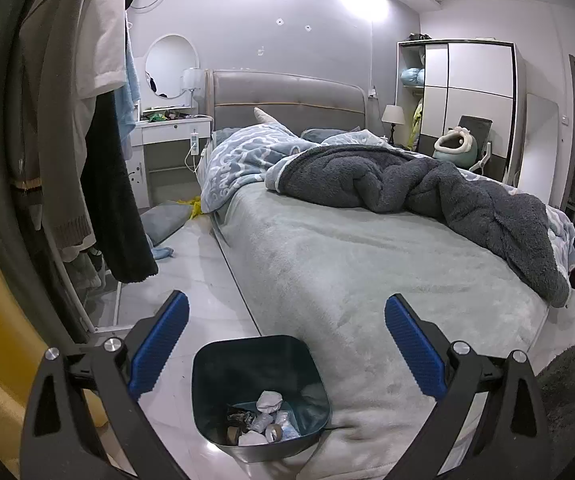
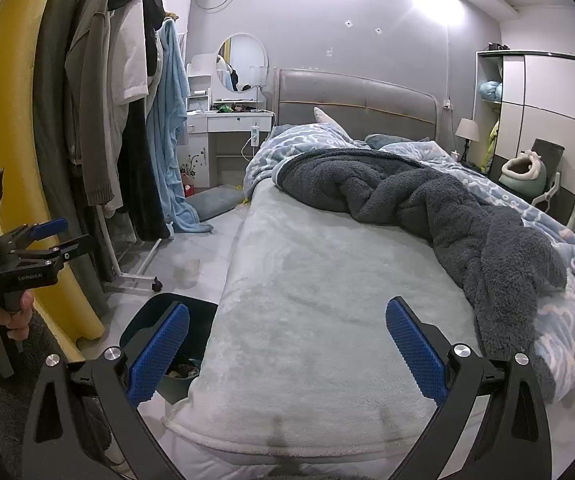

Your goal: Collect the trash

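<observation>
My left gripper [image 1: 286,344] hangs w/ fingers spread wide, nothing in them. Trash bin [image 1: 223,364] sits on the floor right below, between the pads, touching the bed [image 1: 367,264] corner; wads of trash [image 1: 265,420] inside. My right gripper [image 2: 287,346] also spread, empty, over the bed; bin [image 2: 203,312] by its left pad.
</observation>
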`<state>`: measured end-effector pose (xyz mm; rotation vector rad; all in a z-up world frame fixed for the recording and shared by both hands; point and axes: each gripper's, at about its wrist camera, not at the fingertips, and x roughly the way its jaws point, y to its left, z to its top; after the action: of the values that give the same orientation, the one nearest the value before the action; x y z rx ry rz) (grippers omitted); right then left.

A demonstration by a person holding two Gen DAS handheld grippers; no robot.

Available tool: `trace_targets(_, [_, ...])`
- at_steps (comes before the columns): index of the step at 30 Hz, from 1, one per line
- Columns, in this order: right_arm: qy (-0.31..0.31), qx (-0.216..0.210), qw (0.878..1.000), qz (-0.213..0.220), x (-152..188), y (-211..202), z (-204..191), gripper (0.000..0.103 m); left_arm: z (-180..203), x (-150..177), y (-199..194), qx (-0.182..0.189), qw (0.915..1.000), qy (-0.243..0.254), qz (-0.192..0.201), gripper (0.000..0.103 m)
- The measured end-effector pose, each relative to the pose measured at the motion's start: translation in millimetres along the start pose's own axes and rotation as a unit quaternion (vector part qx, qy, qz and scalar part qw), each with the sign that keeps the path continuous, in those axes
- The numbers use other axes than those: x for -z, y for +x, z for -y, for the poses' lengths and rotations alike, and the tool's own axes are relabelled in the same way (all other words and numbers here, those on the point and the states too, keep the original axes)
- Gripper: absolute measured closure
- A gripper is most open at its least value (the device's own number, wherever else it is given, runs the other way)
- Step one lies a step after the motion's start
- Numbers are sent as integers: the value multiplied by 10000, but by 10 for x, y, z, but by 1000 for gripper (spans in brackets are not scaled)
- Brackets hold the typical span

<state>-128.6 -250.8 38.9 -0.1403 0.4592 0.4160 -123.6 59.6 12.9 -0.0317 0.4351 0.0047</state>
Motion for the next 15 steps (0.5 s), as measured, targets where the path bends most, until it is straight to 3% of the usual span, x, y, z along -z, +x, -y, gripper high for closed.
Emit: trace_targets(15, [-12, 8, 10000, -5, 6, -1, -4, 3, 7, -1, 2, -5, 10000, 1, 1, 3])
